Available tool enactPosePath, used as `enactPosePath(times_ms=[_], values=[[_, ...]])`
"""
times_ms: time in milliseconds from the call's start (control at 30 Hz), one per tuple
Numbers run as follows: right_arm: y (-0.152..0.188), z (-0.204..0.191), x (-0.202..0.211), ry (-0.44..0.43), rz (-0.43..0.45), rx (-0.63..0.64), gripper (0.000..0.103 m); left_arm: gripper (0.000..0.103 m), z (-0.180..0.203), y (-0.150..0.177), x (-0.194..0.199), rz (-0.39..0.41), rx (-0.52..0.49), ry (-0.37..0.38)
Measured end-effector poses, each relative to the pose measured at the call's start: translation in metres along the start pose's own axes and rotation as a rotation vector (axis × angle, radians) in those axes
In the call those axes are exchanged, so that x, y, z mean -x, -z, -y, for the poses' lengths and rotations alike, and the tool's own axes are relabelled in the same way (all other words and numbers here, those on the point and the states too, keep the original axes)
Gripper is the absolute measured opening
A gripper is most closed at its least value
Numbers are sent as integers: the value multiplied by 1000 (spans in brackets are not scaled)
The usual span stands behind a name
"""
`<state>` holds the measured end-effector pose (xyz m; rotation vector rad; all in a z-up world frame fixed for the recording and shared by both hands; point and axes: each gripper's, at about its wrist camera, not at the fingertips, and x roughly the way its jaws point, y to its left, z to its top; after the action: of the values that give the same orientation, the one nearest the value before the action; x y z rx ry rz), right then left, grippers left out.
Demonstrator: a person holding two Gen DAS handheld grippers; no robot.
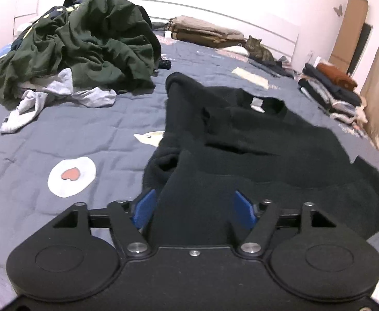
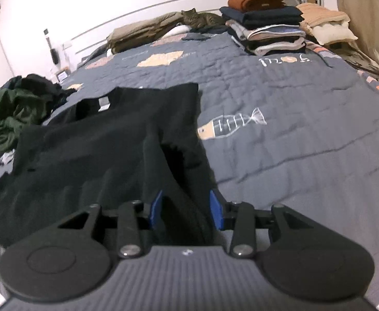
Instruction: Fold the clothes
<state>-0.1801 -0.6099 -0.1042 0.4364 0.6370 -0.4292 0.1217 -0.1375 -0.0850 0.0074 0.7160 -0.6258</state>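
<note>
Hovering over black sweater (image 1: 254,140) on bed (image 1: 60,129); my left tool (image 1: 197,207) spread wide, right tool (image 2: 187,210) partly parted, cloth between both, unpinched.

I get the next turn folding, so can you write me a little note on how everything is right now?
Left gripper: open, black sweater cloth between the pads.
Right gripper: open, sweater's other side between its pads.
Sweater lies on the grey bedspread, both sides folded in, collar far from you.
Done: folded stack at the bed's far right.
Left: finish this sweater, then the unfolded heap.
A cat lies by the headboard.
</note>
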Motion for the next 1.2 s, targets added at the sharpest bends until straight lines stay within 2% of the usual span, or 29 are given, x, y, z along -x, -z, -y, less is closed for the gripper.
enactPosePath(times_ms=[133,233,267,300,333,400,500,667,767,867,933,1000,1133,1200], values=[[9,0,-4,-24,-20,3,41,70,-9,5,-9,-32,28,-12],[18,-3,-11,-19,-46,18,41,70,-15,10,-16,-69,58,9],[20,-4,-14,-20,-52,21,41,67,-17,12,-18,-81,69,17],[23,-5,-16,-19,-55,23,40,55,-18,13,-19,-91,75,35],[24,-5,-17,-13,-57,20,35,48,-18,15,-19,-97,74,47],[25,-1,-15,-14,-60,-10,18,14,-19,16,-18,-100,61,36],[22,10,-5,-62,-45,-89,10,12,-31,12,-9,-111,111,59],[13,8,28,-112,13,-91,8,11,-34,-3,25,-64,112,123],[14,3,31,-74,-38,-33,8,11,-31,0,22,-107,104,100],[25,0,9,-13,-129,13,9,12,-31,10,6,-171,98,50],[29,-3,-2,23,-146,55,10,18,-31,18,-7,-211,95,9],[31,-7,-6,49,-148,109,12,30,-30,19,-10,-216,91,-22],[26,-13,13,59,-89,130,15,39,-31,7,11,-110,79,-27],[22,-16,25,75,-32,153,21,51,-29,0,23,-41,72,-13]])
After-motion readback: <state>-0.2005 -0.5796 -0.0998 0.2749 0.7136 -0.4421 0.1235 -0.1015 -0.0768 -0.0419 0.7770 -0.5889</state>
